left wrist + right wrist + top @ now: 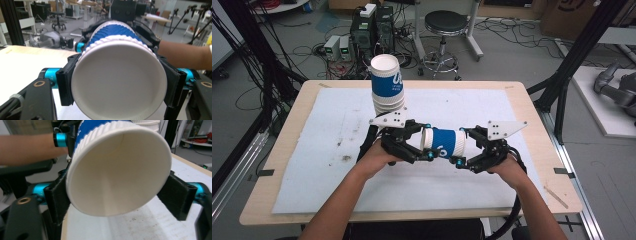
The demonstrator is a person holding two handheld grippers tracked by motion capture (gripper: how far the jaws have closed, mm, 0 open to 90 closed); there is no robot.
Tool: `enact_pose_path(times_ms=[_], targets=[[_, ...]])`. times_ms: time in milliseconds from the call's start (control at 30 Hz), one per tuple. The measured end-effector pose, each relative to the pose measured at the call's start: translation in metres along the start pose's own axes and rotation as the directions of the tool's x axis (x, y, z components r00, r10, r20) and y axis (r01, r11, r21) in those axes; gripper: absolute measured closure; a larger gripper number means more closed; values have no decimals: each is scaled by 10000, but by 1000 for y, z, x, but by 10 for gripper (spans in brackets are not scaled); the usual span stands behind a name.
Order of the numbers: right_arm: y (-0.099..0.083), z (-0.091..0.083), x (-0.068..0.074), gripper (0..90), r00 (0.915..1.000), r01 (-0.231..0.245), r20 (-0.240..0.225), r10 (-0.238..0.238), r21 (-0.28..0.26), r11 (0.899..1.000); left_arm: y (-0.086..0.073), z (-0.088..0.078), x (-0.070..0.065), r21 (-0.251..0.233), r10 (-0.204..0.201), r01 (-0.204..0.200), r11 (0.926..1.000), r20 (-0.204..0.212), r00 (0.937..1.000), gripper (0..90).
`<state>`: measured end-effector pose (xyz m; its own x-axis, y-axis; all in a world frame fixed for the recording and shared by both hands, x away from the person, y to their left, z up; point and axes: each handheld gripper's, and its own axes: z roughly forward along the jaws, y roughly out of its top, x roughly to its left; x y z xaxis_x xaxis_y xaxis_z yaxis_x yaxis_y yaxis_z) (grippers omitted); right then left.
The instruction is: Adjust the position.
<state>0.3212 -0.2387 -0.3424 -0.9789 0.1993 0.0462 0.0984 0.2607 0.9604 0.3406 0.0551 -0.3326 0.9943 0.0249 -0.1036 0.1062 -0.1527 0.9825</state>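
A blue-and-white ribbed paper cup [444,144] lies on its side in the air above the white mat, held between both grippers. My left gripper [428,148] is shut on its closed base end; in the left gripper view the cup's bottom [119,82] sits between the two black jaws of this gripper [120,86]. My right gripper [460,149] is shut on the open mouth end, and the right gripper view looks into the cup's hollow inside [117,172], with that gripper [117,196] clamped around the rim. A stack of like cups [387,87] stands upright just behind the left gripper.
A white mat [327,170] covers most of the wooden table [287,150]. Black frame posts [574,55] rise at the right and left. Behind the table, a stool [444,30] and computer boxes [372,30] stand on the floor.
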Motion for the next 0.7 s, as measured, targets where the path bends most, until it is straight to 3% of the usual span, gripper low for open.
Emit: enact_pose_path(times_ms=[33, 200, 300, 367, 467, 533, 633, 700], targets=[[0, -1, 0, 221, 9995, 304, -12, -304, 299, 9991, 0, 1, -1, 145, 64, -63, 9999, -36, 10000, 290], [3, -3, 1, 244, 9968, 798, -104, -792, 820, 9934, 0, 4, -6, 1080, 276, -226, 9939, -444, 9986, 230], [6, -3, 1, 250, 9955, 936, -262, -914, 1029, 9903, 0, 7, -8, 1664, 645, -610, 9842, -159, 9978, 232], [8, -2, 1, 256, 9938, 1086, -362, -1049, 1217, 9866, 0, 7, -8, 1824, 997, -974, 9784, -36, 9950, 289], [9, -2, 1, 226, 9969, 754, -318, -723, 1105, 9910, -1, 6, -7, 1648, 878, -858, 9826, -47, 9961, 290], [7, -2, 2, 202, 9997, -31, -247, 43, 476, 9989, -3, 5, -6, 1238, 675, -650, 9902, -162, 9976, 287], [3, -5, -1, 182, 9956, -889, -359, 871, -499, 9948, -4, 1, -4, 362, 360, -353, 9987, -186, 9992, 287], [1, -5, -2, 149, 9931, -1139, -333, 1121, -591, 9917, -5, 0, -4, -7, 244, -244, 9997, -100, 9997, 287]])
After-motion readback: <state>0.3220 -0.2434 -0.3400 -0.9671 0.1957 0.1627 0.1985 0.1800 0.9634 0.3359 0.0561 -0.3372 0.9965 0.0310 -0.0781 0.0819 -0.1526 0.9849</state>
